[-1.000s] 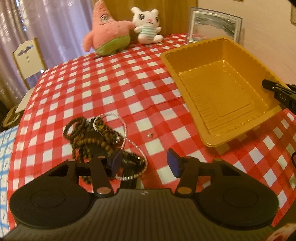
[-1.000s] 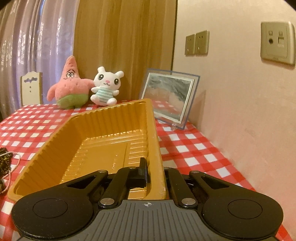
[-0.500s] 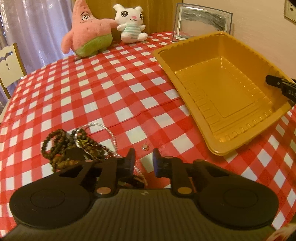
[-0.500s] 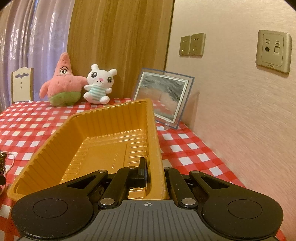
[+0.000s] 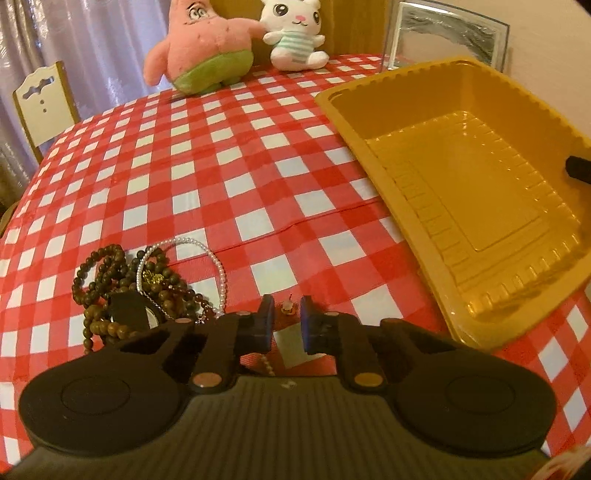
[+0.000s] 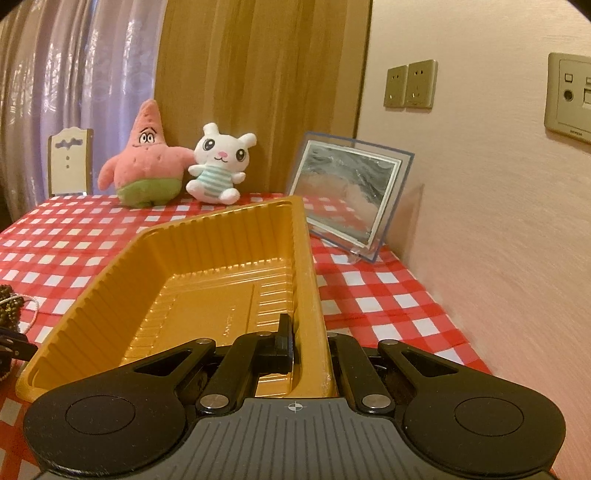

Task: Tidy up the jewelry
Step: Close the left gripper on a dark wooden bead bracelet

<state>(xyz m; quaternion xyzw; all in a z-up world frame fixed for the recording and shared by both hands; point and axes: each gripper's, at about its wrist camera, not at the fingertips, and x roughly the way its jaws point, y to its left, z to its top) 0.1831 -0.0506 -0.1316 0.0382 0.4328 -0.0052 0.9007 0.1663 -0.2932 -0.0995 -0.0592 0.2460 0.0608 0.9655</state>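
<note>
A small gold stud earring lies on the red-checked cloth between the blue pads of my left gripper. Its jaws are closing, and a gap still shows on both sides of the stud. Left of it lies a heap of brown bead bracelets with a pearl strand looped over them. The yellow plastic tray sits empty at the right. My right gripper is shut on the near side wall of the tray, one finger inside and one outside; its tip shows in the left wrist view.
A pink star plush and a white bunny plush sit at the table's far edge. A framed picture leans by the wall on the right. A small chair stands beyond the left edge.
My left gripper has moved down and to the right, off the bead heap to the small stud, and its jaws have narrowed greatly. The right gripper keeps its hold on the tray wall.
</note>
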